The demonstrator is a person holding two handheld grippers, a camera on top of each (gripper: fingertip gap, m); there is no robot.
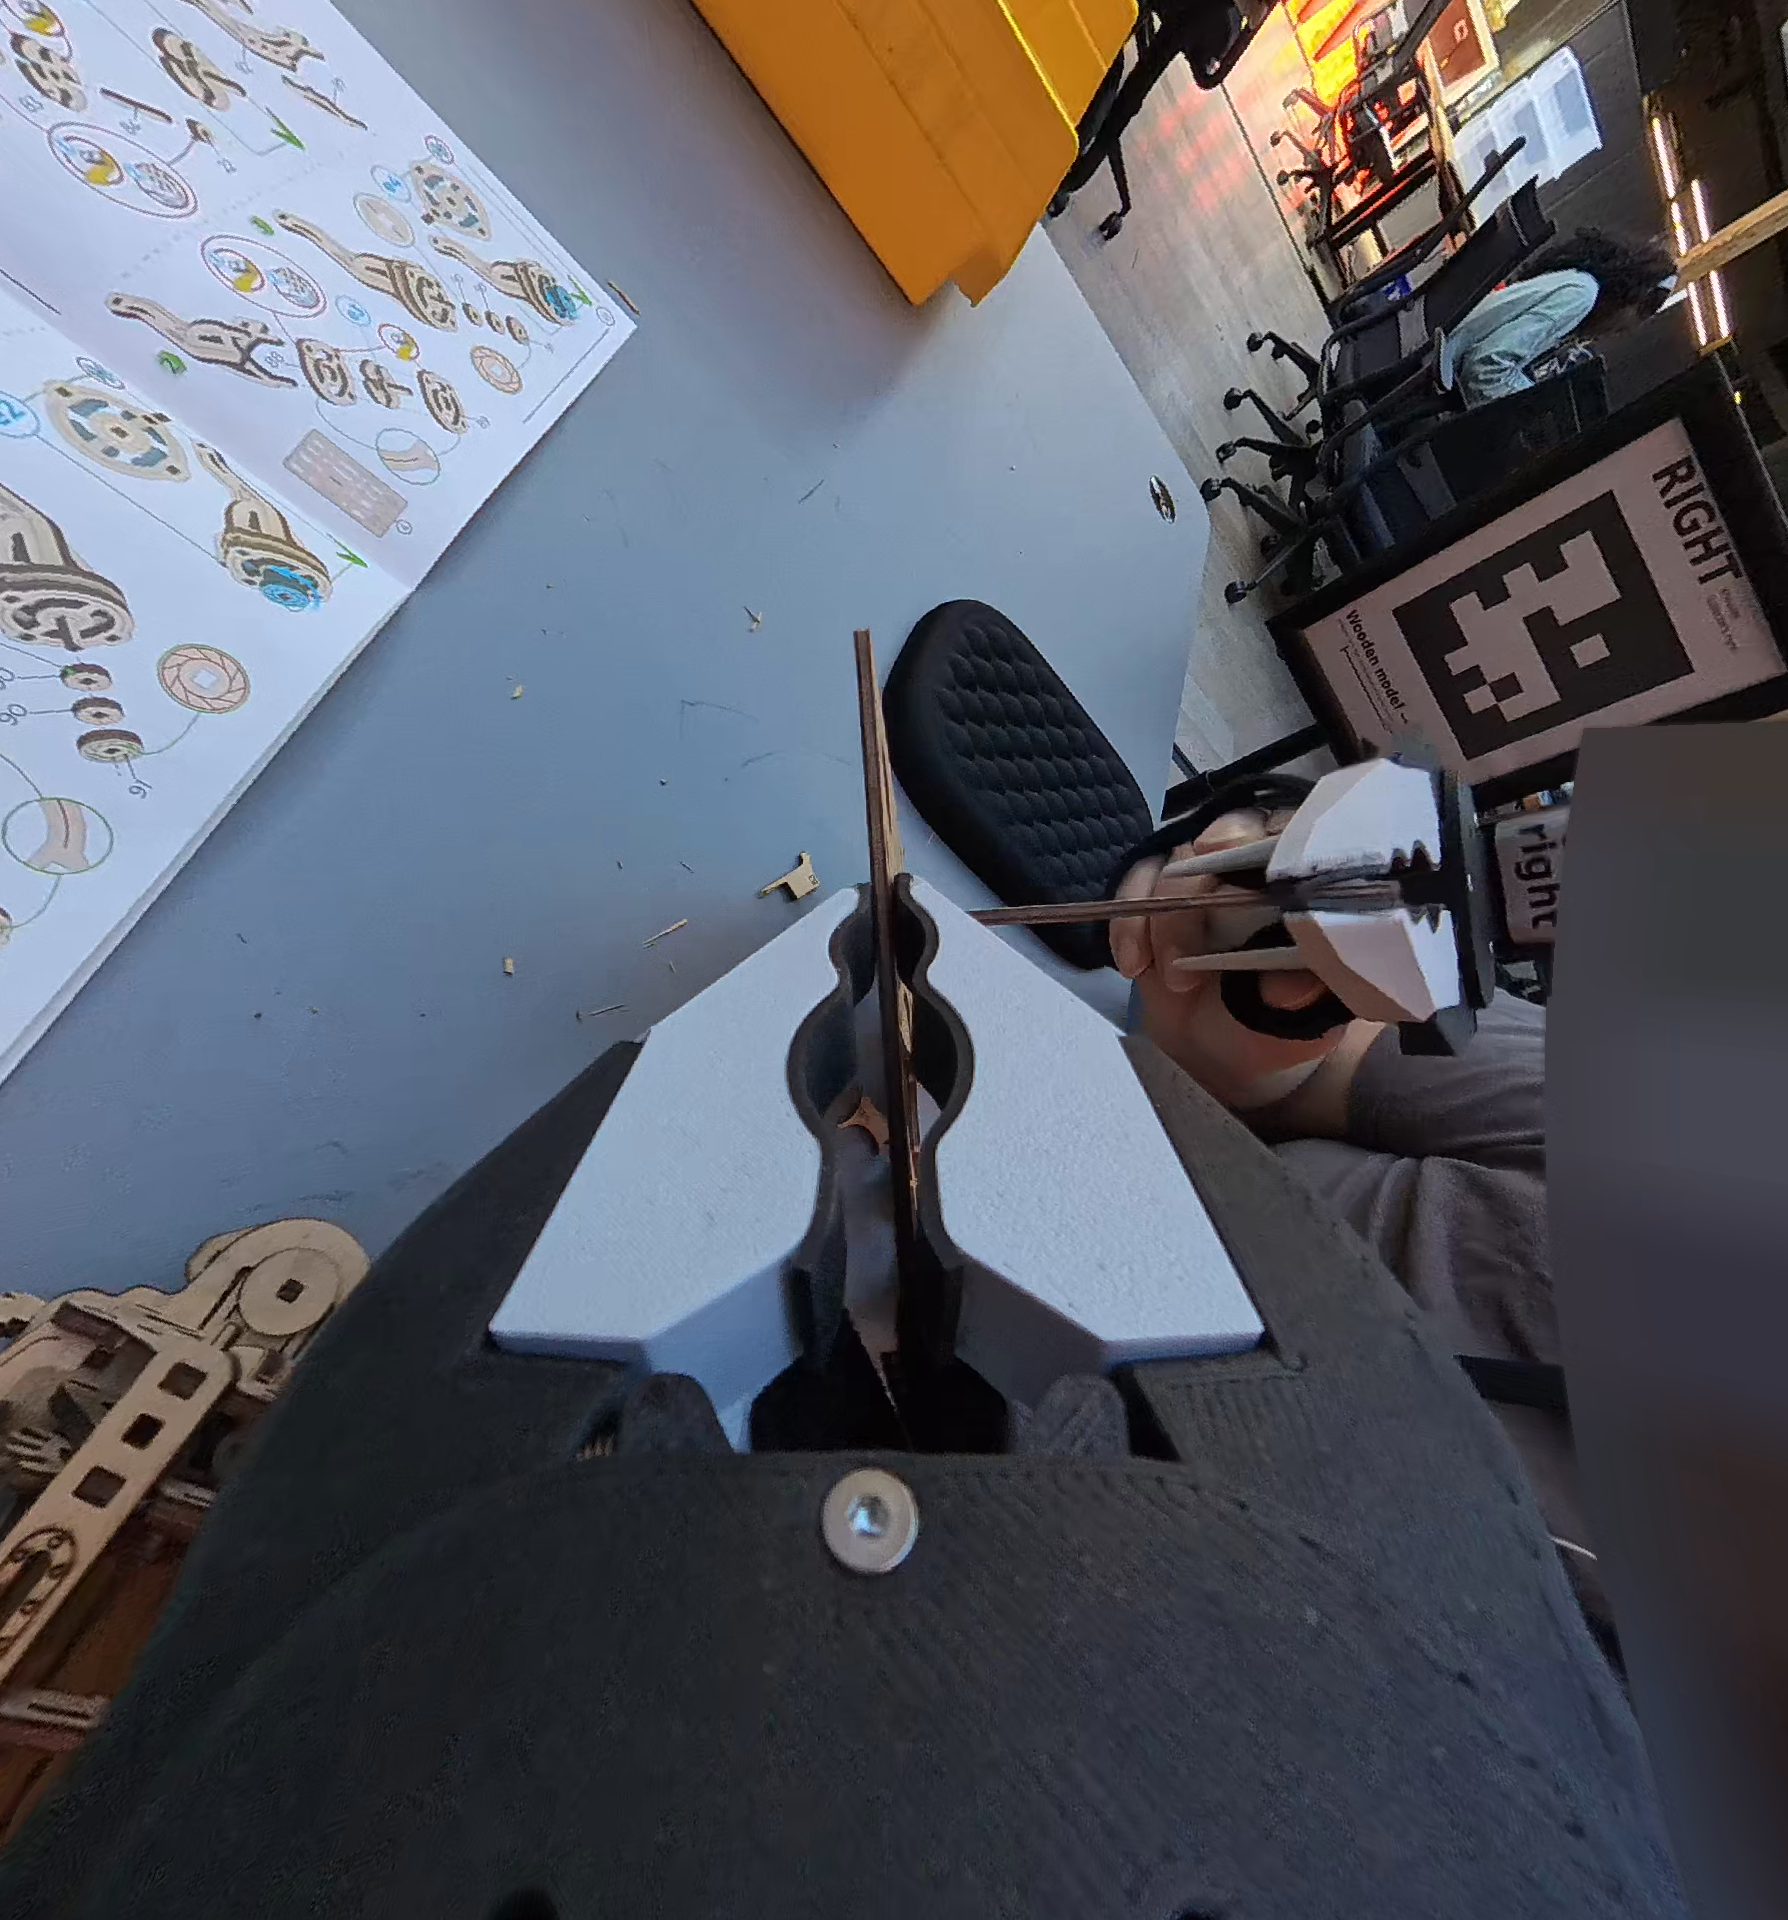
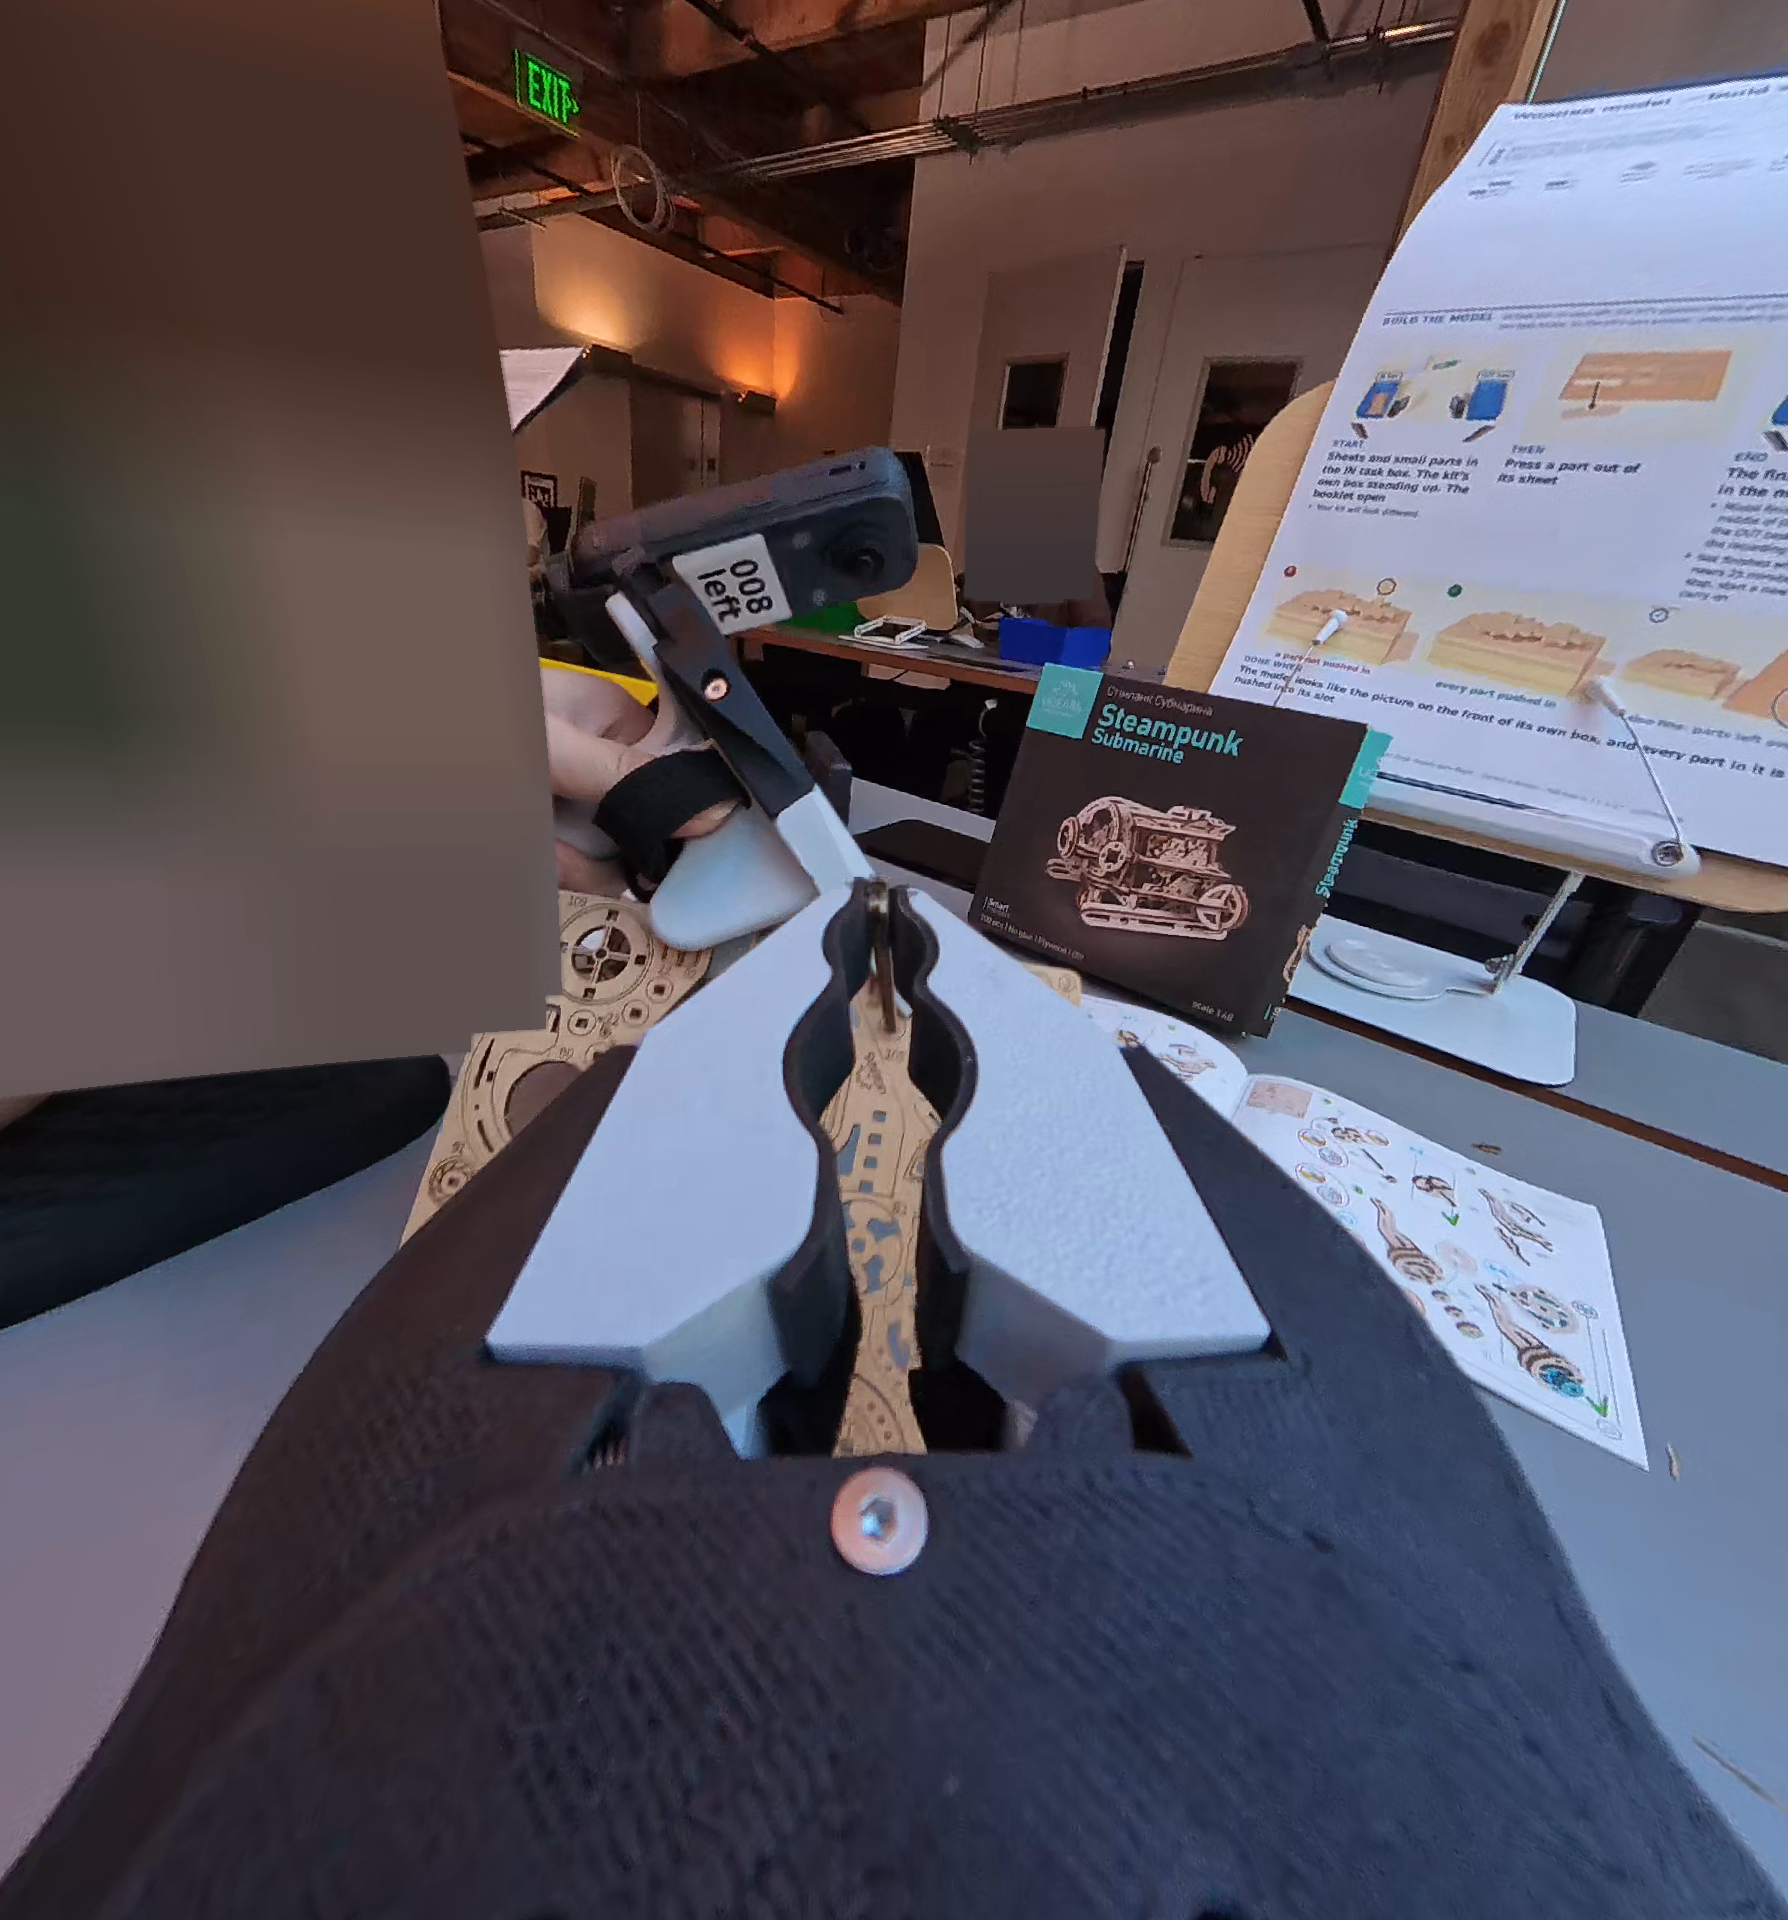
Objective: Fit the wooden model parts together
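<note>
Wooden sheet [image 1: 885,831] is held edge-on above the grey table [image 1: 557,779], pinched tight in the left gripper [image 1: 882,904]. Right gripper [image 2: 877,902] is nearly closed on a small wooden part [image 2: 876,909]. Partly built model [image 1: 90,1455] sits nr the table edge.

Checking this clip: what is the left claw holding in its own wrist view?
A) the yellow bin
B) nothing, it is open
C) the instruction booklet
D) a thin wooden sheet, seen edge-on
D: the left claw is shut on a thin wooden sheet that stands edge-on between its fingers.
</note>
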